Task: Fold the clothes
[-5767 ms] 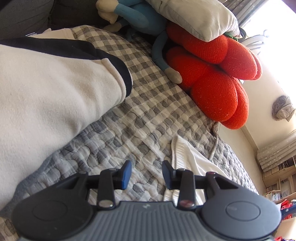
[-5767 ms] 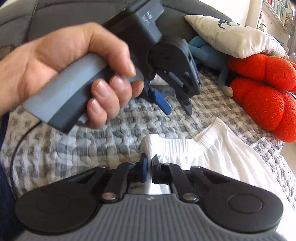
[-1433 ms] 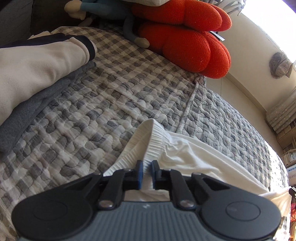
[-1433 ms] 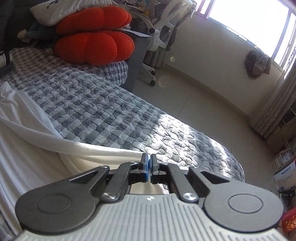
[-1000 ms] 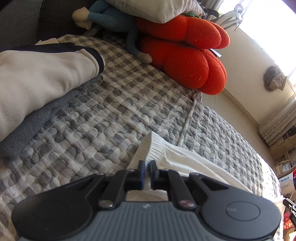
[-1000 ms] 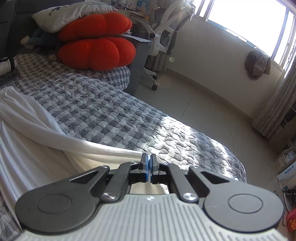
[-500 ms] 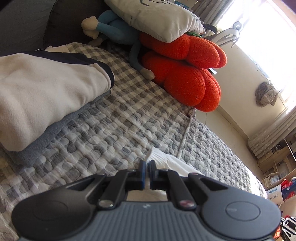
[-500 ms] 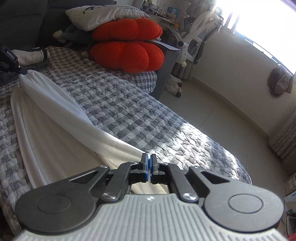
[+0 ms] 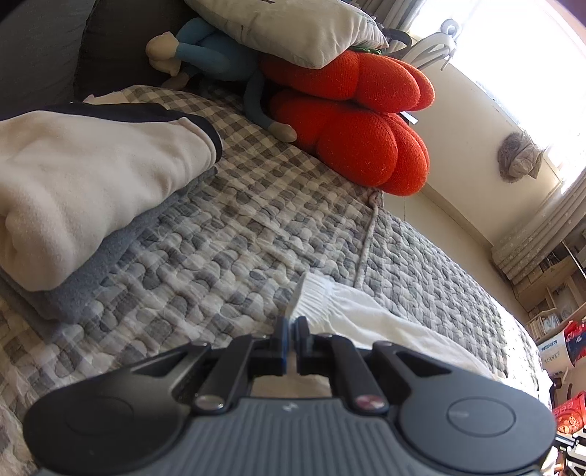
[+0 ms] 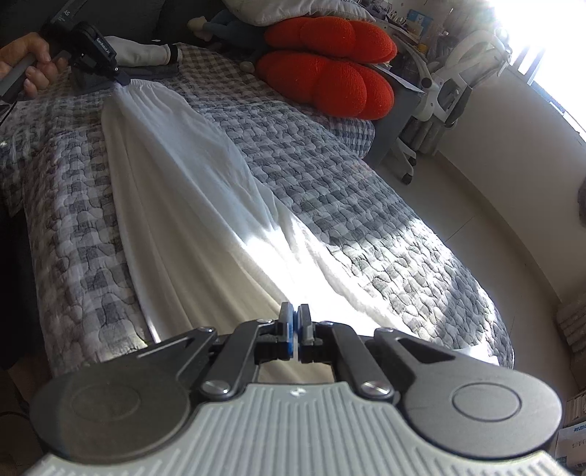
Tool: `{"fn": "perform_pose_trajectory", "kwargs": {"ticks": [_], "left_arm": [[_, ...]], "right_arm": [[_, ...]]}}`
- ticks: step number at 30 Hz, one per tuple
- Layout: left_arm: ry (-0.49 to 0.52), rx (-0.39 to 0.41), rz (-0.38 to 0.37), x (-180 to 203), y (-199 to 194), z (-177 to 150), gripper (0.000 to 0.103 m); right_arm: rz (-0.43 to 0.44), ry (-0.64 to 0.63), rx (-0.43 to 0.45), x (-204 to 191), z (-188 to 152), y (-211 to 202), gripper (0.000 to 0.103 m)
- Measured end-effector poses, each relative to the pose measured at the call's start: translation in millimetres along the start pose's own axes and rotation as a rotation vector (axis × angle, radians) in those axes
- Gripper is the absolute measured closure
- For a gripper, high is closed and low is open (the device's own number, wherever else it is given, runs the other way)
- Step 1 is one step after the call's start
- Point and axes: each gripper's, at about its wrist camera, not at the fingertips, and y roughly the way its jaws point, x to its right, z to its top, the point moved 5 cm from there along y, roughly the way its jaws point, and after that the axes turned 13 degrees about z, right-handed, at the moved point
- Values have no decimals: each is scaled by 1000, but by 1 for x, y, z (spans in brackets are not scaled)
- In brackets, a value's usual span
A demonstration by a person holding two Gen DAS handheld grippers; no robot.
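A long white garment [image 10: 190, 175] with an elastic waistband [image 9: 315, 293] lies stretched along a grey checked quilt [image 10: 322, 183]. My left gripper [image 9: 292, 329] is shut on the waistband end, held just above the quilt. In the right wrist view that same left gripper [image 10: 122, 81] shows at the far top left, held by a hand [image 10: 27, 62]. My right gripper [image 10: 295, 314] is shut on the garment's opposite end, where sunlight washes the cloth out. The fabric runs taut and folded lengthwise between the two grips.
A folded cream top with dark trim [image 9: 91, 183] rests on a grey folded piece [image 9: 91, 278] at the left. Red cushions [image 9: 351, 124], a blue soft toy [image 9: 219, 62] and a pillow [image 9: 293, 29] sit at the quilt's far end. A white chair [image 10: 450, 84] stands on the floor beyond.
The right gripper swung and rolled, so the whole garment now shows stretched toward the left gripper. The left gripper shifted slightly along the quilt, still gripping the waistband.
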Motion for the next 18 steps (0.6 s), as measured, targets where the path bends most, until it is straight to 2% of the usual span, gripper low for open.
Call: {"fn": "perform_pose_trajectory", "kwargs": {"ticks": [8, 12, 13, 14, 16, 18], "left_arm": [[69, 4, 29, 6, 4, -7, 99], [94, -6, 41, 7, 6, -11, 99], [97, -7, 47, 6, 6, -12, 99], [95, -9, 49, 5, 6, -12, 99], [91, -11, 54, 4, 7, -11, 99], [88, -14, 58, 3, 8, -11, 99]], "right_arm": [[19, -18, -64, -13, -25, 5, 103], [-44, 29, -25, 3, -24, 2, 100], [-53, 56, -8, 9, -25, 0, 89], [-83, 98, 0, 18, -25, -3, 73], [-126, 207, 22, 38, -27, -7, 51], [-133, 338, 56, 56, -30, -11, 51]]}}
